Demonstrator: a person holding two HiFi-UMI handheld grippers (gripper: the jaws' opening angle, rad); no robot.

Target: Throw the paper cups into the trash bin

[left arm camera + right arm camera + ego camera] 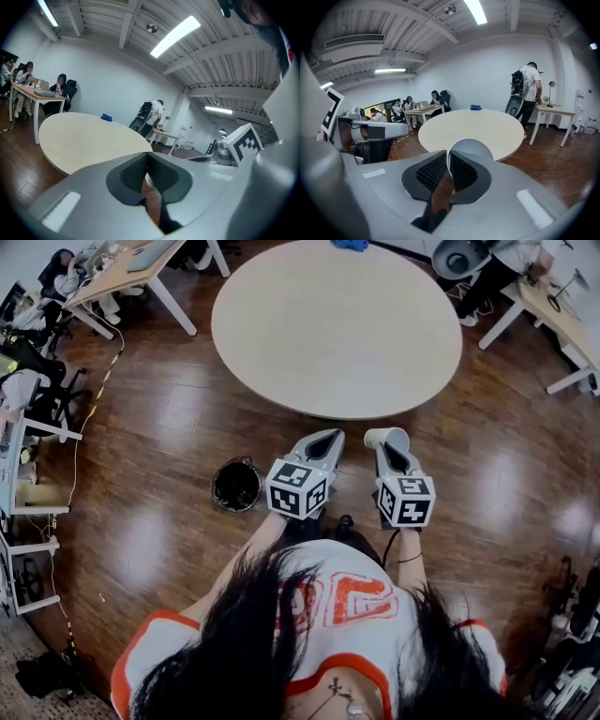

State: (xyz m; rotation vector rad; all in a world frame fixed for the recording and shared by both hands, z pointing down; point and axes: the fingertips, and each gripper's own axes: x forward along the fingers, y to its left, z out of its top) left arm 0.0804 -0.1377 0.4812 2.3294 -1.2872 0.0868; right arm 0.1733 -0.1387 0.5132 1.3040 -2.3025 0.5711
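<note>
A white paper cup (382, 437) is pinched by its rim in my right gripper (392, 448), which is shut on it just off the round table's near edge. In the right gripper view the cup (471, 148) sticks up past the pads (461, 171), open mouth facing the camera. My left gripper (323, 437) is beside it on the left, shut with nothing between its pads (133, 173). A black trash bin (236, 486) with a dark liner stands on the wood floor, left of the left gripper and below it.
The big round beige table (337, 324) lies straight ahead, with a small blue object (350, 244) at its far edge. Desks, chairs and seated people (56, 277) line the left side. A person stands at a desk (529, 89) at the far right.
</note>
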